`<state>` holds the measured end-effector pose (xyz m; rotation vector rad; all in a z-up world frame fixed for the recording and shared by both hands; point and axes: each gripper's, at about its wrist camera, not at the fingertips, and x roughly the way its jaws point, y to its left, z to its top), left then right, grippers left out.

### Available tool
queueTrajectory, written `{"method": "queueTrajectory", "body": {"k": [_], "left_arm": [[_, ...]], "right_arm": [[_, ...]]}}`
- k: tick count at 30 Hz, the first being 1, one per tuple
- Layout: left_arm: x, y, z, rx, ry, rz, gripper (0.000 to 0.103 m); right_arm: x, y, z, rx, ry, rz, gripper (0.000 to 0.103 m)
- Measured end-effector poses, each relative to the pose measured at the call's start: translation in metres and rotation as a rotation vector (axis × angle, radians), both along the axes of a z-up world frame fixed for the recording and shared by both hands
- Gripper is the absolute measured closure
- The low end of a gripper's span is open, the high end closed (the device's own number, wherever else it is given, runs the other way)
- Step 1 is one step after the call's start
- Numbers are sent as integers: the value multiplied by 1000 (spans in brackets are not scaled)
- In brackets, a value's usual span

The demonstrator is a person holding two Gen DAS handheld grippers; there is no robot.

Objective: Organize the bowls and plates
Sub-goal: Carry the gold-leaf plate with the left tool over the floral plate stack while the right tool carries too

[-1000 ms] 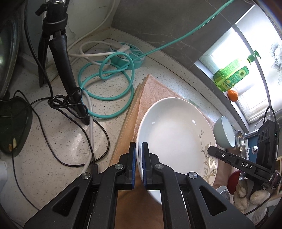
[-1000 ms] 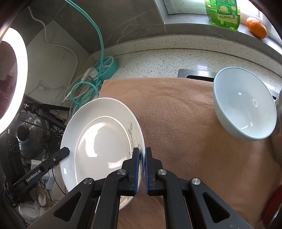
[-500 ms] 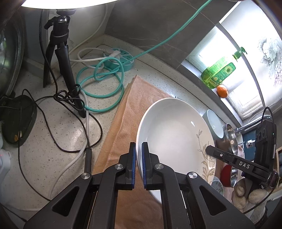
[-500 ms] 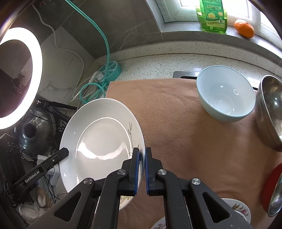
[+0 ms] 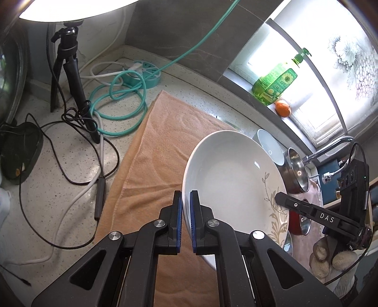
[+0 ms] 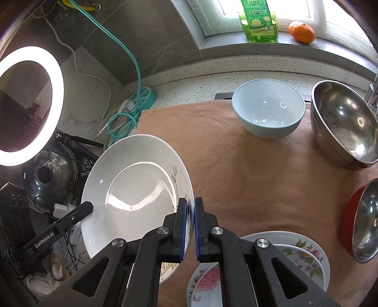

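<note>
Plate [image 6: 132, 189], white with a leaf sprig near one rim, held up off the towel [image 6: 248, 177] and tilted, carried between both claws. Left gripper [image 5: 186, 222] clamped tight on the plate's left rim, blue pads pressing either face. Right gripper [image 6: 191, 224] clamped likewise on the opposite rim (the sprig side). Each claw visible from the other's camera as a black finger reaching in at the plate's far edge.

Below, spread over the speckled counter [image 5: 59, 189], the peach towel. At its far side, a pale blue bowl [image 6: 268, 111], upright and empty; just right of it, a steel bowl [image 6: 342, 125] tipped toward the camera. Further right and nearer, a red bowl with steel lining [image 6: 361, 219], only partly in frame. At the near edge, under the right claw, flowered plates [image 6: 304, 257] stacked, with a small rose-patterned dish [image 6: 208, 281] partly over them.

Off to the left: teal cable [image 5: 118, 106] coiled by a teal power strip [image 5: 144, 75], black tripod [image 5: 70, 78], ring light [image 6: 30, 106]. On the far windowsill, green soap bottle [image 6: 258, 21] beside an orange [image 6: 302, 31].
</note>
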<state>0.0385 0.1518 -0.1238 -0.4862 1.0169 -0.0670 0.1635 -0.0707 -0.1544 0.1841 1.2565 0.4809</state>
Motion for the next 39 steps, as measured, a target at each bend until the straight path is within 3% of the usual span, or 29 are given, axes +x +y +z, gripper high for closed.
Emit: {"method": "queueTrajectory", "body": {"k": [21,39], "left_arm": [[-13,-70,0,-7,7,-139,99],[-19,-121,-18,-7,64,-258,99]], "right_arm": [[-41,-92,2,13,8,-156,97],[-76,-149,-11,18,35,-285,97]]}}
